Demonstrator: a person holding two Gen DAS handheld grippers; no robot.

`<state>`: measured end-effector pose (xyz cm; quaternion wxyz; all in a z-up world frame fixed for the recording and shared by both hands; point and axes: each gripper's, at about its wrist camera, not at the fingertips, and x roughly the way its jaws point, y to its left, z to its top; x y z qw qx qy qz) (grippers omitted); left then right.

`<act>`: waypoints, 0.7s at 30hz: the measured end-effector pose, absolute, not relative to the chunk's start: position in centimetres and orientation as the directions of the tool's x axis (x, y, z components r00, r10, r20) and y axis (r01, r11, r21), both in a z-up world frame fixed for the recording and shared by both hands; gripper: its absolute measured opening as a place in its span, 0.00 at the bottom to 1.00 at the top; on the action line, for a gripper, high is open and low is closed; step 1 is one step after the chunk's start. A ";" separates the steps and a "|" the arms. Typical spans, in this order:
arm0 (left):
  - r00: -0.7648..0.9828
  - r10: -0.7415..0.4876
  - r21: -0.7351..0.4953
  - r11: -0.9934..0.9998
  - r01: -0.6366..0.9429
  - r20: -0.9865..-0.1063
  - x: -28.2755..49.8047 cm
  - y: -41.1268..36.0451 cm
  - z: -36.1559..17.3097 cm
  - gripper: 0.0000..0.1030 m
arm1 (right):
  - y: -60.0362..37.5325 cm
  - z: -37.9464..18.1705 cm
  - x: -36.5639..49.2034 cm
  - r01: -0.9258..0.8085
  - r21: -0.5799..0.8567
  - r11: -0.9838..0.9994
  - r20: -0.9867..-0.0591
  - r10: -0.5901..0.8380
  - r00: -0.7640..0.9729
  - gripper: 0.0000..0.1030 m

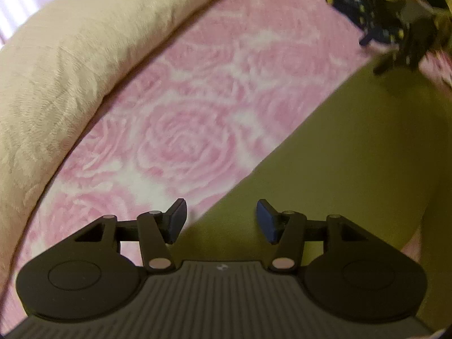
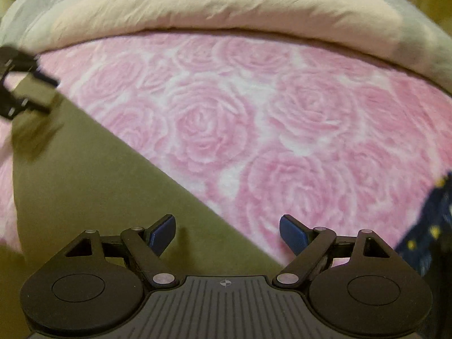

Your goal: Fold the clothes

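An olive-green garment (image 1: 353,155) lies flat on a pink rose-patterned blanket (image 1: 197,107); it also shows in the right wrist view (image 2: 84,183). My left gripper (image 1: 221,220) is open and empty, just above the garment's edge. My right gripper (image 2: 227,234) is open and empty, over the garment's straight edge where it meets the blanket (image 2: 282,127). The right gripper shows blurred at the top right of the left wrist view (image 1: 395,53). The left gripper shows blurred at the left edge of the right wrist view (image 2: 34,93).
A cream quilt or pillow (image 1: 70,56) lies along the far side of the blanket, also in the right wrist view (image 2: 212,2). A dark blue sleeve with yellow dots (image 2: 426,226) is at the right edge.
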<state>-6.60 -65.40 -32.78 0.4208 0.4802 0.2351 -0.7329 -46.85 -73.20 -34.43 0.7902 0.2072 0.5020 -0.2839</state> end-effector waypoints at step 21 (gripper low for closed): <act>-0.238 -0.436 0.059 -0.567 0.822 -0.868 -5.8 -57.7 -28.7 0.01 | -66.0 -29.6 -48.0 0.581 -0.114 0.806 -0.879 -0.354 0.318 0.00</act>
